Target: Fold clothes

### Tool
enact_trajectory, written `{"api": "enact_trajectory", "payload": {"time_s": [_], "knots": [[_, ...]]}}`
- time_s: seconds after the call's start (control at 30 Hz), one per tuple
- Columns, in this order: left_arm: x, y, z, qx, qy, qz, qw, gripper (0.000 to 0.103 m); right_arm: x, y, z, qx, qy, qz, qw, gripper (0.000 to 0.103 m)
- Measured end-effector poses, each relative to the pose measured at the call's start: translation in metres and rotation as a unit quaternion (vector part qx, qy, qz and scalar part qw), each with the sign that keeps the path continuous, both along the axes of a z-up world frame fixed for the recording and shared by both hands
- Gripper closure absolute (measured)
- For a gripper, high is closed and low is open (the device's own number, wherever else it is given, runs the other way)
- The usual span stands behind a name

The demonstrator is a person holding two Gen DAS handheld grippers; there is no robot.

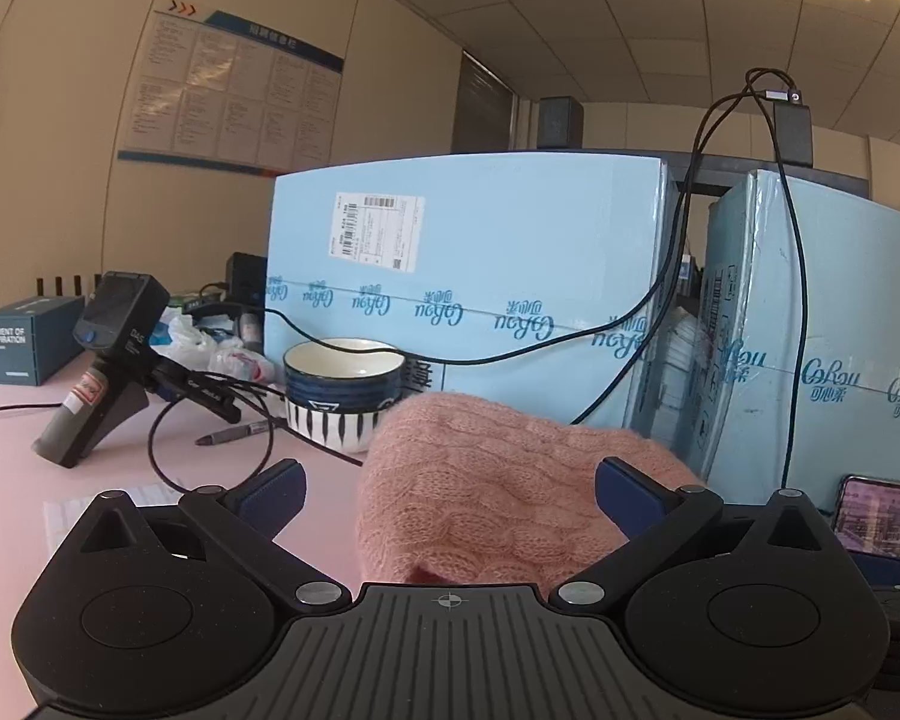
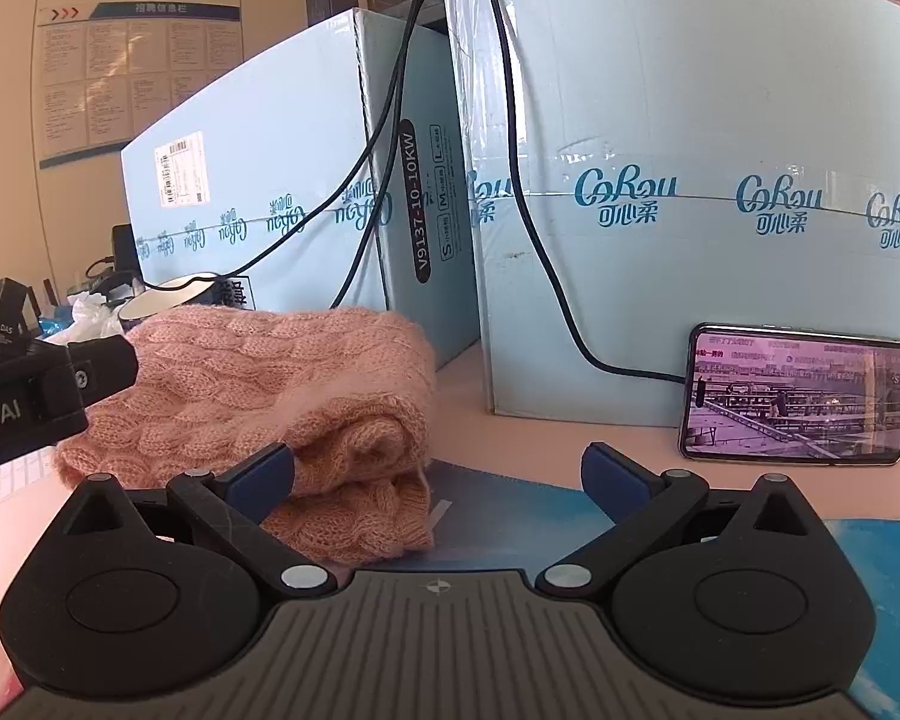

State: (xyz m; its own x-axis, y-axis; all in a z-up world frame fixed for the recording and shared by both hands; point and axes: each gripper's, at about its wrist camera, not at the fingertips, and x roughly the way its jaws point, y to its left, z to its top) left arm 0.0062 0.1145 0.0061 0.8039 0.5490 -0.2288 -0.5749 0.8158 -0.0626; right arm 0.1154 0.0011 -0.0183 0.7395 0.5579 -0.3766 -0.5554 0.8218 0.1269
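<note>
A pink cable-knit garment [image 1: 498,492] lies folded in a thick bundle on the pink table. My left gripper [image 1: 450,489] is open, its blue fingers spread on either side of the bundle's near end. In the right wrist view the same garment [image 2: 282,396] lies left of centre, its folded edge by my right gripper's left finger. My right gripper [image 2: 438,471] is open and holds nothing. The left gripper's black body [image 2: 42,396] shows at the left edge of that view, over the garment.
Two tall light-blue cartons [image 1: 468,264] [image 2: 708,192] stand right behind the garment. A striped bowl [image 1: 342,390], a pen [image 1: 234,433], black cables and a handheld device [image 1: 102,360] lie at the left. A lit phone [image 2: 798,393] leans on the right carton. A blue mat [image 2: 510,510] lies under the garment's right side.
</note>
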Motion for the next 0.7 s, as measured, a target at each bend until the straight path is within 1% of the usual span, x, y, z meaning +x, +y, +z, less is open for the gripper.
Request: {"api": "enact_trajectory", "payload": {"time_s": [0.07, 0.13, 0.2, 0.23, 0.5, 0.7], "knots": [[-0.007, -0.006, -0.003, 0.019, 0.005, 0.031, 0.9993, 0.0, 0.0, -0.001, 0.001, -0.002, -0.008, 0.004, 1.0, 0.0], [-0.013, -0.014, -0.006, 0.044, 0.007, 0.059, 0.9973, 0.0, -0.003, 0.0, 0.002, -0.009, -0.034, 0.003, 0.999, 0.0], [-0.015, -0.021, -0.008, 0.074, 0.004, 0.066, 0.9951, 0.0, -0.006, -0.002, 0.002, -0.008, -0.046, -0.003, 0.999, 0.0], [-0.014, -0.022, -0.008, 0.079, 0.004, 0.066, 0.9947, 0.0, -0.007, -0.002, 0.003, -0.007, -0.049, -0.003, 0.999, 0.0], [-0.01, -0.014, -0.009, 0.06, 0.016, 0.065, 0.9959, 0.0, -0.016, 0.001, 0.004, -0.013, -0.081, 0.005, 0.997, 0.0], [-0.01, -0.016, -0.01, 0.065, 0.016, 0.055, 0.9962, 0.0, -0.015, 0.001, 0.004, -0.015, -0.077, 0.0, 0.997, 0.0]]}}
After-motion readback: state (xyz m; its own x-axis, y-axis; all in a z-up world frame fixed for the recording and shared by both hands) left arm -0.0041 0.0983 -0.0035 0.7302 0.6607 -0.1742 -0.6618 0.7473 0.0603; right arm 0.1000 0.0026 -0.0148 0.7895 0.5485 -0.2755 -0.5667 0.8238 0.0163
